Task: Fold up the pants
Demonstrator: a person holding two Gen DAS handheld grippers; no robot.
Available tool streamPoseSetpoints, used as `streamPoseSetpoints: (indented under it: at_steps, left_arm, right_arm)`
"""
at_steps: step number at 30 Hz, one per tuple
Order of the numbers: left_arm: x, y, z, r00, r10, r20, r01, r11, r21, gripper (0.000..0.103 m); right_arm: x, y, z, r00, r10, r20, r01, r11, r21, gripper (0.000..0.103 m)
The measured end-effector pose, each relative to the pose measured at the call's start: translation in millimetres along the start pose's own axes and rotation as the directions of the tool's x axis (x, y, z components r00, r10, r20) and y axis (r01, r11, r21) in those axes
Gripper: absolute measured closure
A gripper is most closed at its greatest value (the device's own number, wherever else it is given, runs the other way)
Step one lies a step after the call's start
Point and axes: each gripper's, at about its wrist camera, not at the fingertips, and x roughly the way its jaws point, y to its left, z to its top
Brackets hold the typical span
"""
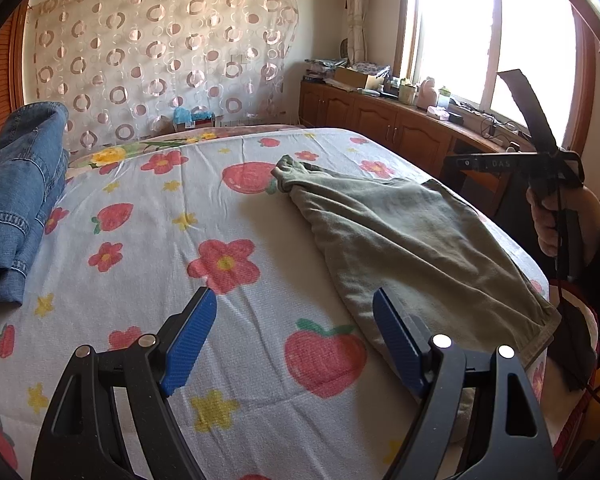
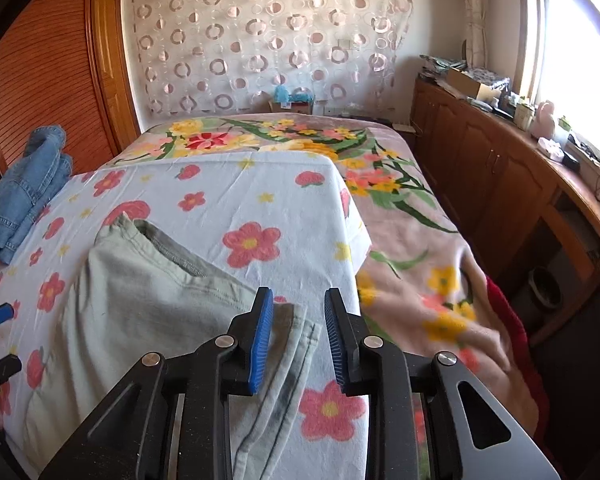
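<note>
Green pants [image 1: 412, 236] flat on strawberry sheet [image 1: 236, 216], near bed's right edge. Left gripper [image 1: 294, 338] spread wide, empty, beside pants. Right gripper [image 2: 298, 334] parted, gripping nothing, above hem. Next fold: pinch both layers, lift evenly, align edges.

The left gripper [image 1: 294, 308] tilts downward, its 2 blue pads wide apart and empty. The right gripper [image 2: 298, 308] tilts downward, jaws narrowly parted, gripping nothing.
</note>
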Motion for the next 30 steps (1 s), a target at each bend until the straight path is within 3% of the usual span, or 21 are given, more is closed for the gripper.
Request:
streamPoseSetpoints:
  at_steps: [11, 17, 20, 30]
  left_arm:
    - [0, -1, 0, 1.0, 0.003, 0.0, -0.003, 1.0, 0.002, 0.022]
    - [-7, 3, -2, 1.0, -0.008, -0.003, 0.008, 1.0, 0.002, 0.022]
    - [-16, 3, -3, 1.0, -0.028, -0.002, 0.028, 1.0, -0.014, 0.022]
    - [-31, -19, -23, 0.994, -0.093, -0.064, 0.093, 0.996, -0.006, 0.022]
  right_arm:
    - [-11, -10, -25, 0.998, 0.05, -0.04, -0.049, 0.999, 0.016, 0.075]
    - [-55, -5, -63, 0.997, 0.079, -0.028, -0.078, 0.996, 0.039, 0.075]
    - [-77, -4, -81, 0.995, 0.097, -0.021, -0.096, 0.995, 0.036, 0.064]
    - [-126, 5, -123, 0.989, 0.142, -0.046, -0.14, 0.989, 0.042, 0.064]
